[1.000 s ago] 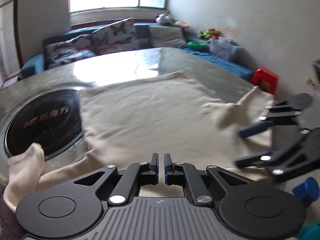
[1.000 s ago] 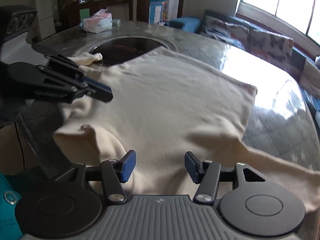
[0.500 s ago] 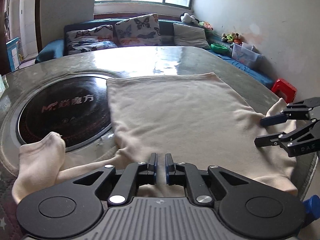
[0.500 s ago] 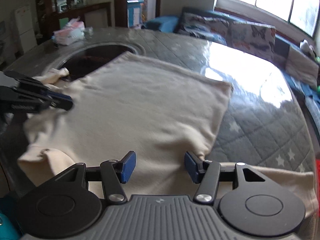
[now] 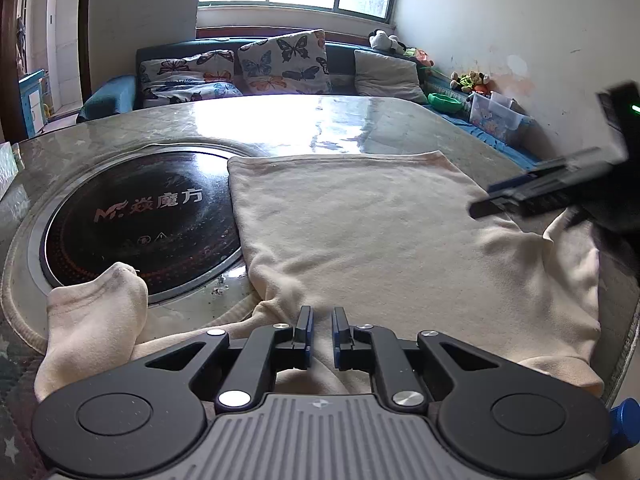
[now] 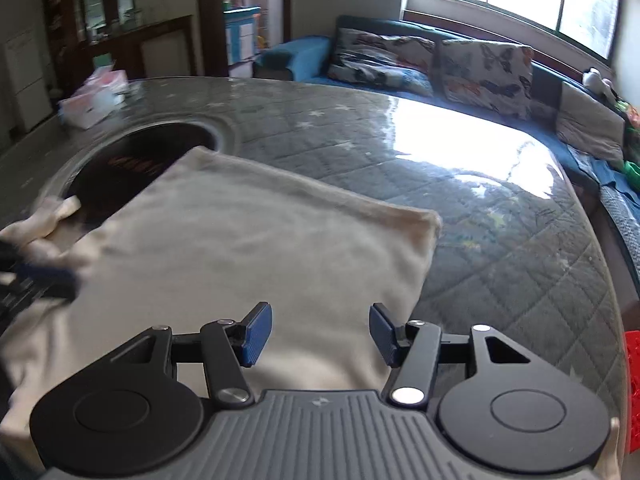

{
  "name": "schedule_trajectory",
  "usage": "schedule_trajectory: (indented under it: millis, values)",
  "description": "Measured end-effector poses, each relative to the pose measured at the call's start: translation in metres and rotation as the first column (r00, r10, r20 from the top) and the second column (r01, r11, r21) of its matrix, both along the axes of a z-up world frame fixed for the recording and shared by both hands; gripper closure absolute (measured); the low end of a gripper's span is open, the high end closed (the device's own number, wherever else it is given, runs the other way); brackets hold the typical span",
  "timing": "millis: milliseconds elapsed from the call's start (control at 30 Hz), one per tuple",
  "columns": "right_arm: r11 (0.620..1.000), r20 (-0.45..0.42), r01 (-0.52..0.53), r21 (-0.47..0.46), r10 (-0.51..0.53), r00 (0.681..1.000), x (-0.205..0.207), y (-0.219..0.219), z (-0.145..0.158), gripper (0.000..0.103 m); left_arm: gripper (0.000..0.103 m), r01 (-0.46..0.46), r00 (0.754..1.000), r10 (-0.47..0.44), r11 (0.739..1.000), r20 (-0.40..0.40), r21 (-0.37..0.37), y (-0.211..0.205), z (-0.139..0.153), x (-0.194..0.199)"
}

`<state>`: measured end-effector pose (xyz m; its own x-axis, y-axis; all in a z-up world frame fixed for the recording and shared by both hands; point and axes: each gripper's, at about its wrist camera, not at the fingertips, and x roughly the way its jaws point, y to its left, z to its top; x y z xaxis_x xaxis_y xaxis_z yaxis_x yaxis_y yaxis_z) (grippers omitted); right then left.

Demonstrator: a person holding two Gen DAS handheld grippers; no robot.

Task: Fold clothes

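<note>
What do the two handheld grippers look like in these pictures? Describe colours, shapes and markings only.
Both look alike. The left gripper and the right gripper each have a grey ribbed body with a small round emblem, flanked by two large black discs. Black linkage arms with silver pivot screws carry fingers tipped with blue pads. A blue knob shows at the left gripper's edge. No cables, hands or sleeves are visible.

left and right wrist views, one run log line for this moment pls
shirt: flat on table | left gripper: shut, nothing held | right gripper: open over shirt

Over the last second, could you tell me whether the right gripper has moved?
Yes. Seen from the left wrist, the right gripper has risen from low over the cream garment's near edge toward the wall.
</note>
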<state>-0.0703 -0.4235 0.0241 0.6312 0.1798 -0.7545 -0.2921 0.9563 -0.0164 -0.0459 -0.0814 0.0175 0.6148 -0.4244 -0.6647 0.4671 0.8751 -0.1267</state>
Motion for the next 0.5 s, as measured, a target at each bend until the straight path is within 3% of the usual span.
schedule_trajectory:
  millis: [233,300,500]
  values:
    - [0.996,-0.035,0.092,0.014,-0.092,0.995,0.048,-0.008,-0.016,0.047,0.092,0.004,1.000,-0.004,1.000,0.018,0.001,0.003,-0.001,-0.001]
    - [0.994,-0.031,0.109,0.021,-0.108,0.994,0.056,-0.009,-0.019,0.040,0.092,0.005,1.000,-0.005,1.000,0.028,0.003,0.004,-0.001,-0.001]
    - [0.991,-0.023,0.130,0.026,-0.130,0.991,0.080,-0.005,-0.023,0.035,0.092,0.005,0.999,-0.004,1.000,0.044,-0.009,0.009,-0.003,0.002]
